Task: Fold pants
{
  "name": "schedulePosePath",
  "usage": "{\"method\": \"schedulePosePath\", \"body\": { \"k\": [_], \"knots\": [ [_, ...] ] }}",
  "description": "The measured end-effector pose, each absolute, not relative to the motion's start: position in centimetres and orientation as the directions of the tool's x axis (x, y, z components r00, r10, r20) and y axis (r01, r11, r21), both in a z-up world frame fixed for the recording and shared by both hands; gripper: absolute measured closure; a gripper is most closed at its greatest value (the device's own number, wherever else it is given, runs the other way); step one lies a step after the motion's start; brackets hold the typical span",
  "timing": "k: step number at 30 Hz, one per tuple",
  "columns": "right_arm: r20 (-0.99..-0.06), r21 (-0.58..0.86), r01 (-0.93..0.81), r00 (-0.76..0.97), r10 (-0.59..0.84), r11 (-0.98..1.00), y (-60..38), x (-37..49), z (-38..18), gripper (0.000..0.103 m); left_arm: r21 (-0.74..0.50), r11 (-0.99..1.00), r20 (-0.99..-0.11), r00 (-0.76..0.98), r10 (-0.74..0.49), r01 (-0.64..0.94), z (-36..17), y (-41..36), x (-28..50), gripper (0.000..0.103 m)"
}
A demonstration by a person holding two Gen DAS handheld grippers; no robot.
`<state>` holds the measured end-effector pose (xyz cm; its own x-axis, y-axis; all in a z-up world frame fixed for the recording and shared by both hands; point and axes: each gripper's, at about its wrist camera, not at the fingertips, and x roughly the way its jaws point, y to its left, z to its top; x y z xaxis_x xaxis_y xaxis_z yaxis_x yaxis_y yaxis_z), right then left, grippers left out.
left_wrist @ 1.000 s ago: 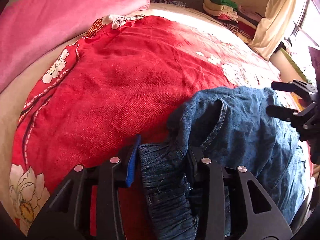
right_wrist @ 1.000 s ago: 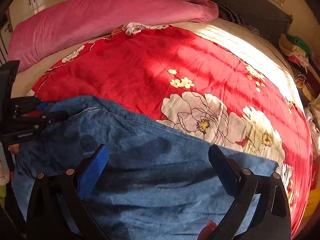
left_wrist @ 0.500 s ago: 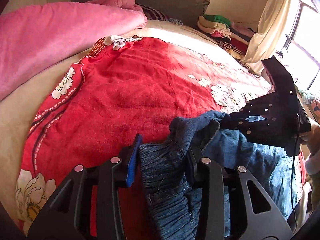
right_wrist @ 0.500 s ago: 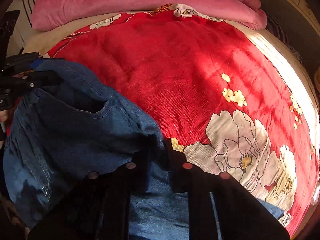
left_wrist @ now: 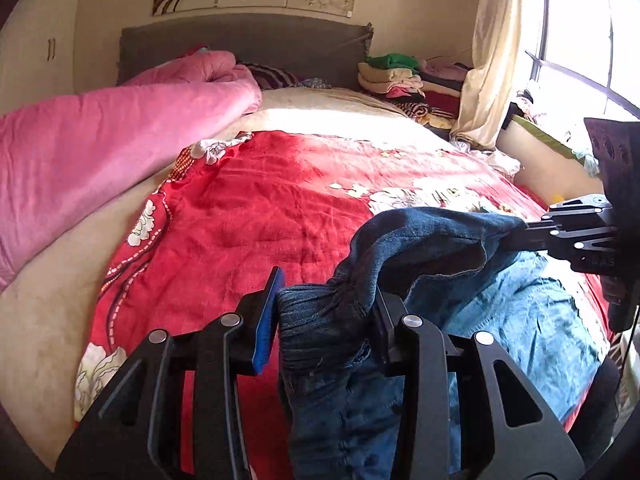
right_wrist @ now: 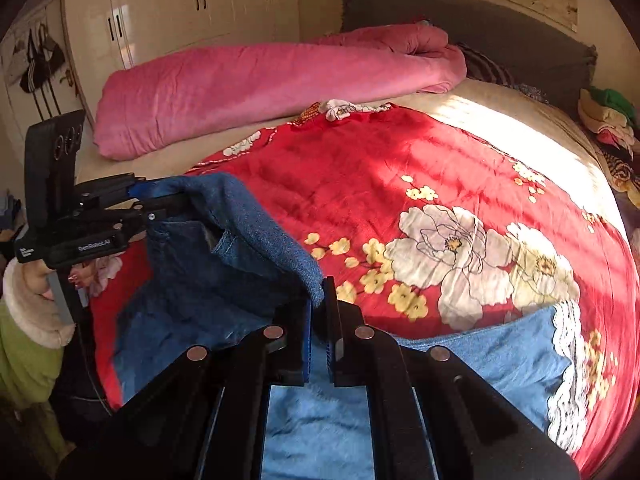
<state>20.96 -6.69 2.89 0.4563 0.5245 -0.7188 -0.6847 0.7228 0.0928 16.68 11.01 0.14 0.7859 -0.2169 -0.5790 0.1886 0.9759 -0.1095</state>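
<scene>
- Bedroom, red flowered blanket (left_wrist: 256, 220) spread across frame centre, pink quilt (right_wrist: 260, 84) upper left.
- Jeans (left_wrist: 520, 320) lower right, waistband lifted, legs trailing on blanket.
- Left gripper (left_wrist: 326, 312): jaws clamped on bunched waistband.
- Right gripper (right_wrist: 318, 316): jaws narrow, pinching denim edge.
- Keep both grips level, pull waistband taut, lay flat before folding.
</scene>
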Motion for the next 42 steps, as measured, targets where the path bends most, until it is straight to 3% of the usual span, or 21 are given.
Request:
{"method": "schedulePosePath", "body": {
  "k": [6,19,25,29,32,37,39,42],
  "knots": [
    [-0.720,0.160,-0.677,0.418,0.554,0.719,-8.1,13.9,1.2,0.098,-0.058,0.967,-0.597,0.768,-0.232,0.247,-0.9,9.4,10.3,0.073],
    [-0.752,0.291,-0.652,0.297,0.588,0.701,-6.6,6.3,-5.7,0.096,-0.045,0.980,-0.702,0.691,-0.170,0.195,-4.5,10.6,4.3,0.067],
    [-0.772,0.285,-0.631,0.294,0.563,0.721,-6.3,5.4,-8.0,0.095,-0.093,0.982,-0.719,0.671,-0.182,0.167,-4.8,11.1,2.3,0.054],
    [-0.757,0.289,-0.636,0.306,0.577,0.716,-6.7,4.7,-7.7,0.093,-0.093,0.986,-0.706,0.689,-0.163,0.138,-3.1,12.2,0.7,0.051],
    [-0.760,0.275,-0.639,0.313,0.569,0.718,-6.8,4.2,-7.8,0.093,-0.080,0.993,-0.675,0.728,-0.120,0.090,-1.1,12.8,0.0,0.051],
    [-0.758,0.279,-0.627,0.322,0.568,0.727,-6.7,4.4,-7.9,0.092,-0.104,0.983,-0.657,0.731,-0.184,0.154,0.8,9.5,2.0,0.051],
    [-0.754,0.280,-0.627,0.326,0.571,0.727,-7.0,4.2,-7.7,0.092,-0.137,0.962,-0.659,0.704,-0.265,0.235,0.3,6.8,3.4,0.052],
    [-0.744,0.318,-0.607,0.317,0.588,0.729,-7.7,4.2,-7.7,0.090,-0.211,0.930,-0.701,0.616,-0.359,0.302,-2.3,3.9,5.4,0.068]
  ]
}}
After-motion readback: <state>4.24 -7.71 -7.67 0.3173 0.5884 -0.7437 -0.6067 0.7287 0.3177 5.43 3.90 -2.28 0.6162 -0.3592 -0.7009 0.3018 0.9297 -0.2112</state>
